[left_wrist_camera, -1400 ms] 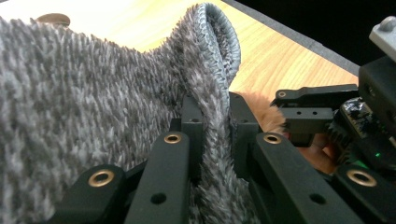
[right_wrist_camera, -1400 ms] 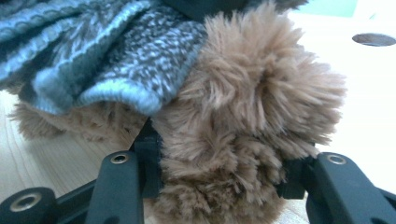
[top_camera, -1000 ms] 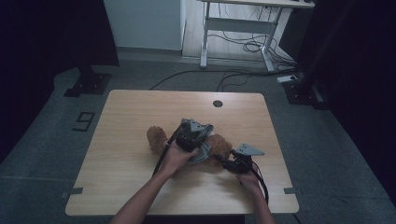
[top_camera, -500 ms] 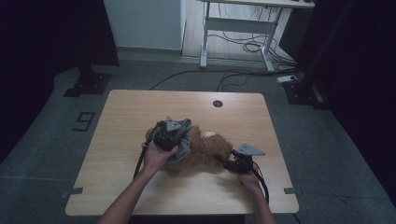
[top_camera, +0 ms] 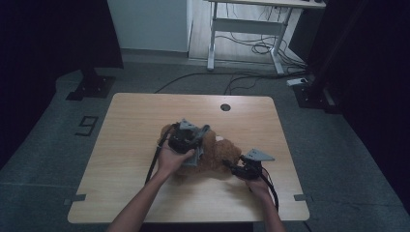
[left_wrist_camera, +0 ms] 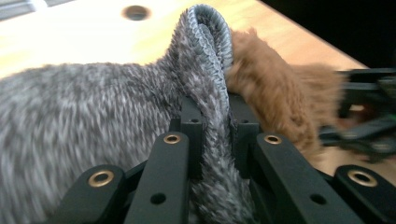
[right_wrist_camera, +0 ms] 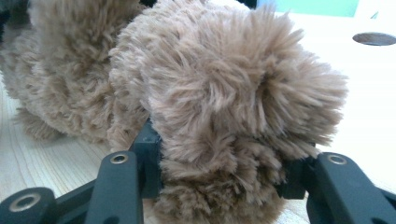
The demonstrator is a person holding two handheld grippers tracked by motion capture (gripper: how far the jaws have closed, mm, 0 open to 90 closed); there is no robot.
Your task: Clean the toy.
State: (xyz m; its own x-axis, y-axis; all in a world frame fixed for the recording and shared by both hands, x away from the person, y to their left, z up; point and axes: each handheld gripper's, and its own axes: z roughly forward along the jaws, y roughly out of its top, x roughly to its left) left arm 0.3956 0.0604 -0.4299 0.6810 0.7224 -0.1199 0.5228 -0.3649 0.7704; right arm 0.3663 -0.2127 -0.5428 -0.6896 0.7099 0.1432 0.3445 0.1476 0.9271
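Your left gripper (left_wrist_camera: 212, 140) pinches the grey knit garment (left_wrist_camera: 93, 121) on the brown teddy bear (top_camera: 217, 157) at table (top_camera: 145, 116) centre; your right gripper (right_wrist_camera: 219, 172), at its 4 o'clock, clamps a furry limb.

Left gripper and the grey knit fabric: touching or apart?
Touching. In the left gripper view, the left gripper has both jaws pressed against a fold of the grey knit fabric pinched between them.

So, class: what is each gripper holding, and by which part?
The left gripper pinches a fold of grey knit cloth near its ribbed edge. The right gripper clamps a fluffy end of the brown plush toy.
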